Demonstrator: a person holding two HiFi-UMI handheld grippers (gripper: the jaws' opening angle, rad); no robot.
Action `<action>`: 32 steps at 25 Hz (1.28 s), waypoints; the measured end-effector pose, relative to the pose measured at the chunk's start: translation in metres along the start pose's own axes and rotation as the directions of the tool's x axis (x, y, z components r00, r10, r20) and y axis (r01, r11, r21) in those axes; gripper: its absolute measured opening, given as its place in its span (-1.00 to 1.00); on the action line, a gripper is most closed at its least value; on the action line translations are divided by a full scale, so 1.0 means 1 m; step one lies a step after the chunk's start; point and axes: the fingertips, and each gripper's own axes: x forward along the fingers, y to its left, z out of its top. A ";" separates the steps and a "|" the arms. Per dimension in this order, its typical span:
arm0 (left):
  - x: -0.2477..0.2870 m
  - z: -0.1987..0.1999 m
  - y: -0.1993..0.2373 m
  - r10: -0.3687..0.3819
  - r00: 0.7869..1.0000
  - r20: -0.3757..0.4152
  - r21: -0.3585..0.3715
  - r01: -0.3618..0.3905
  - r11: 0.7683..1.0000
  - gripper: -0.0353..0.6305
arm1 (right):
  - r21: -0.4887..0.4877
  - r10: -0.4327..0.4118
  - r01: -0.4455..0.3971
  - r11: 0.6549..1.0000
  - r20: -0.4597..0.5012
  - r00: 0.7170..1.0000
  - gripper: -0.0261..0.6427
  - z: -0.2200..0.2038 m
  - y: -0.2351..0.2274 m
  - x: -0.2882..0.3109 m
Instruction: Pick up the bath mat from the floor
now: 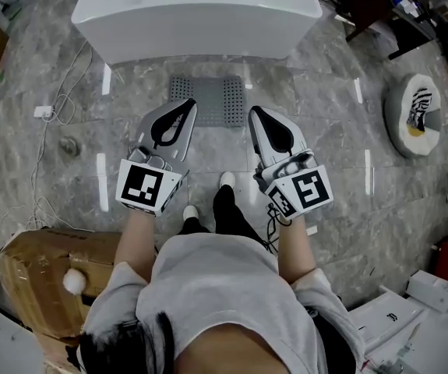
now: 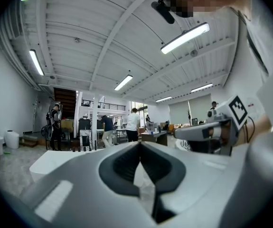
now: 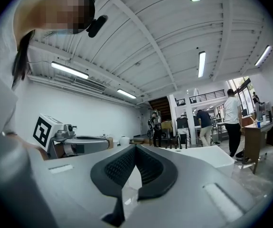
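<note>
Floor (image 1: 333,154): grey marbled tiles with pale streaks of light on them; it fills most of the head view.
Bathtub (image 1: 200,14): white and free-standing, at the top of the head view, straight ahead of the person.
Person (image 1: 224,294): seen from above in a light grey top, arms stretched forward with one gripper in each hand, white shoes (image 1: 226,180) on the tiles.
Cardboard box (image 1: 40,267): brown, on the floor at the person's left.
Bath mat (image 1: 220,96): grey with a dotted surface, lying flat on the floor just in front of the bathtub, between the two gripper tips as the head view shows it; its lower corners are covered by them.
Round cushion (image 1: 410,119): white, with a striped object on top, on the floor well to the right of the mat.
Left gripper (image 1: 187,104): held level and pointing toward the bathtub; its jaws are together with nothing between them, and its tip overlaps the mat's left edge in the head view.
Right gripper (image 1: 253,112): held level beside the left one and apart from it; its jaws are pressed together and empty, and its tip overlaps the mat's right edge.
Cable (image 1: 61,104): thin and white, looping over the tiles left of the bathtub.
</note>
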 end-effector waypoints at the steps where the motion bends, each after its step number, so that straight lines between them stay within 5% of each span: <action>1: 0.008 0.001 0.001 0.009 1.000 0.001 0.000 -0.009 1.000 -0.89 | -0.002 0.008 -0.008 1.000 -0.002 1.000 -0.92 0.001 -0.008 0.003; 21: 0.105 0.004 0.004 0.202 0.979 -0.017 0.025 -0.201 0.979 -0.89 | -0.057 0.135 -0.135 0.989 -0.006 0.991 -0.92 0.007 -0.118 0.041; 32: 0.120 0.005 0.023 0.222 0.975 0.003 0.046 -0.222 0.974 -0.89 | -0.033 0.149 -0.148 0.988 0.016 0.989 -0.92 0.007 -0.133 0.064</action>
